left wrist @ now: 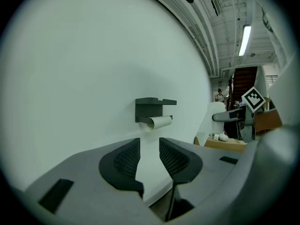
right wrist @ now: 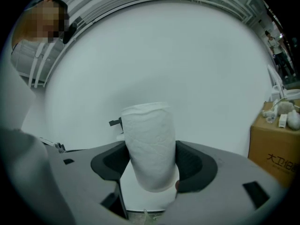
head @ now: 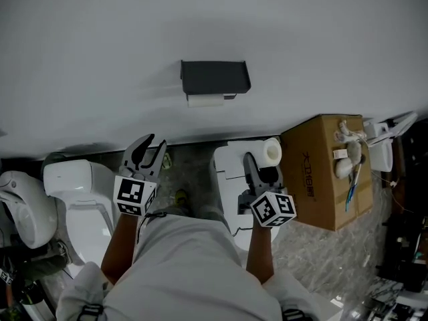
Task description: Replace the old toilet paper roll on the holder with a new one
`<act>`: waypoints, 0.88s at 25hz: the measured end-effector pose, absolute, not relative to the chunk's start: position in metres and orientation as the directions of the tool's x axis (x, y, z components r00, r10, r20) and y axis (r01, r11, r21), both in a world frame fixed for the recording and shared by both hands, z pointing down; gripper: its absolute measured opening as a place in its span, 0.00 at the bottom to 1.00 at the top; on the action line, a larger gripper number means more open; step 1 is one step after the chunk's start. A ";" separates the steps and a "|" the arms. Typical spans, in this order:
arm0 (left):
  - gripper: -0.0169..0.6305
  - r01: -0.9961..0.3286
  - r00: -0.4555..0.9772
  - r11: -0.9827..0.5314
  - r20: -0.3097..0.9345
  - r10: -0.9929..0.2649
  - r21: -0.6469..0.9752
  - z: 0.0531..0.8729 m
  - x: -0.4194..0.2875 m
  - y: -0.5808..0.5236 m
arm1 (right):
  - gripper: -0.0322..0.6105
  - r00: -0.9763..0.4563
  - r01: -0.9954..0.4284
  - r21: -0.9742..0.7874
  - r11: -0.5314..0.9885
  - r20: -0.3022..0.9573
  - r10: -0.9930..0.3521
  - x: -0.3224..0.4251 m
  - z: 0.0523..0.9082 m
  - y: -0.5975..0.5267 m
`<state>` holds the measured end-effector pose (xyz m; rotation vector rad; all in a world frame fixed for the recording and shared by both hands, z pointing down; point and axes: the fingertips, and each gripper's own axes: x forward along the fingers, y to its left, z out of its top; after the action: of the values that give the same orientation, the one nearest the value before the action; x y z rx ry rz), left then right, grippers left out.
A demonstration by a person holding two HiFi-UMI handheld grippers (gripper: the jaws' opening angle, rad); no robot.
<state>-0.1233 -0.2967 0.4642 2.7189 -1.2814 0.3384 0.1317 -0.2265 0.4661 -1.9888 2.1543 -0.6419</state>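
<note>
There are two rolls of paper. The new toilet paper roll is fat, soft and white, with a bumpy skin. It stands up between the dark, ridged pads of the right gripper, which squeeze it on both sides. In the head view it is in the air, below and to the right of the holder and well apart from it.

The old toilet paper roll is a thin, pale tube. It hangs just under the bottom edge of the one holder. The holder is a dark gray box shape with a flat top, fixed on the smooth, plain wall.

There are two grippers. Both are gray and smooth, and each has one cube with black and white squares. The left gripper has its two bumpy black pads a little apart, with nothing between them. It points at the wall below the holder.

One brown cardboard box stands by the bottom edge of the wall on the right. One shiny, round white toilet stands on the left. The floor is speckled stone.
</note>
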 end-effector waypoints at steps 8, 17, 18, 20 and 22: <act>0.22 -0.769 0.623 -0.639 0.240 -0.745 0.012 0.462 -0.119 -0.301 | 0.53 -0.118 -0.914 -0.404 0.041 0.166 -0.979 0.134 0.459 -0.238; 0.22 -0.796 0.584 -0.605 0.237 -0.776 -0.017 0.448 -0.108 -0.303 | 0.53 -0.168 -0.895 -0.437 0.095 0.132 -0.977 0.148 0.448 -0.253; 0.22 -0.796 0.582 -0.605 0.237 -0.777 -0.026 0.447 -0.104 -0.302 | 0.53 -0.171 -0.893 -0.438 0.100 0.126 -0.977 0.151 0.446 -0.255; 0.22 -0.795 0.579 -0.605 0.238 -0.780 -0.049 0.445 -0.096 -0.302 | 0.53 -0.182 -0.891 -0.439 0.115 0.114 -0.977 0.157 0.443 -0.261; 0.23 -0.792 0.578 -0.607 0.242 -0.780 -0.064 0.444 -0.090 -0.303 | 0.53 -0.194 -0.888 -0.442 0.129 0.104 -0.976 0.161 0.440 -0.266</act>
<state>-0.0898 -0.3033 0.4440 2.7444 -1.3683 0.3823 0.1606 -0.2664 0.4404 -1.8454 2.1923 -0.6132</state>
